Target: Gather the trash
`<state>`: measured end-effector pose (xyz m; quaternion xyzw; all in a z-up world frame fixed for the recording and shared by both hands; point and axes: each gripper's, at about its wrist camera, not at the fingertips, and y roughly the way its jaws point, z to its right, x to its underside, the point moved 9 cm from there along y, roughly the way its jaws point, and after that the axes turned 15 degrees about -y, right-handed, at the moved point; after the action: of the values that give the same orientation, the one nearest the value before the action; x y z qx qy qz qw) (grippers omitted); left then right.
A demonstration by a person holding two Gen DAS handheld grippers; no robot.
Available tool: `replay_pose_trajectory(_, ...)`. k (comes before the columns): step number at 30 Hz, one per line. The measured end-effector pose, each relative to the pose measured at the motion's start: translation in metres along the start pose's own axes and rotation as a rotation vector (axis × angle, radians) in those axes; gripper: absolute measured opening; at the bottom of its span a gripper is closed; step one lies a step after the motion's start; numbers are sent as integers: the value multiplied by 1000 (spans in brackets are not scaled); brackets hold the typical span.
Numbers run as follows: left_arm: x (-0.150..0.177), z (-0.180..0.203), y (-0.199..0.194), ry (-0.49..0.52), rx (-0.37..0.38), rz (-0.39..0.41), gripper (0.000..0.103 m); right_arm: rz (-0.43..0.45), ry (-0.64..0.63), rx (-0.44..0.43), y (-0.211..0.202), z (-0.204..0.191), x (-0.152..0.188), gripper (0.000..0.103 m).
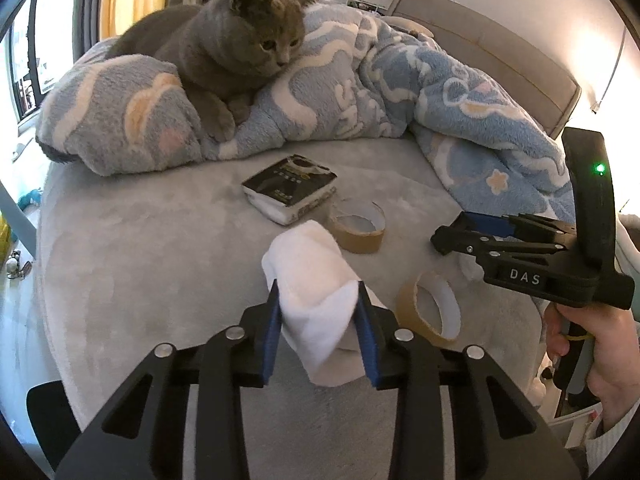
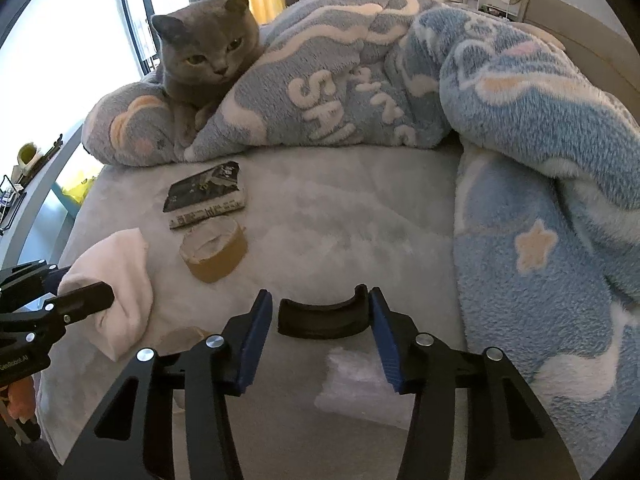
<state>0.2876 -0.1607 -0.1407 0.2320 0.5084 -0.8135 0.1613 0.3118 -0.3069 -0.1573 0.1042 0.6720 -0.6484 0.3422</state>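
Nearest you, your left gripper [image 1: 318,300] has its blue pads pinched into a soft white sock [image 1: 316,280], which bulges up between them and folds over below. Your right gripper [image 2: 320,312] is around a black, curved, hard-looking piece [image 2: 320,320]: the right pad touches its raised end, while a sliver of bed shows at the left pad, so you can't call that a firm grip. In the left view the right gripper's fingers hide this piece altogether, and only part of your right hand [image 1: 592,344] shows at the frame edge.

Just right of the sock a brown tape roll [image 1: 430,308] stands on edge; a second tape roll [image 1: 358,226] lies flat farther on, its core looking torn. Beside it sits a squashed tissue pack [image 1: 290,188] with a dark printed wrapper, the print too small to read. All rest on the smooth grey bed cover [image 1: 160,240].

Beyond, a fleecy blue blanket [image 2: 520,120] lies heaped, with a grey cat [image 1: 232,40] settled on it, its rear hidden behind the folds.
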Motion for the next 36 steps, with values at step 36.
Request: replay_pose_trajectory(36,5,-46,-52,-31,-44,43,36,-69,11,137,8,6,7,45)
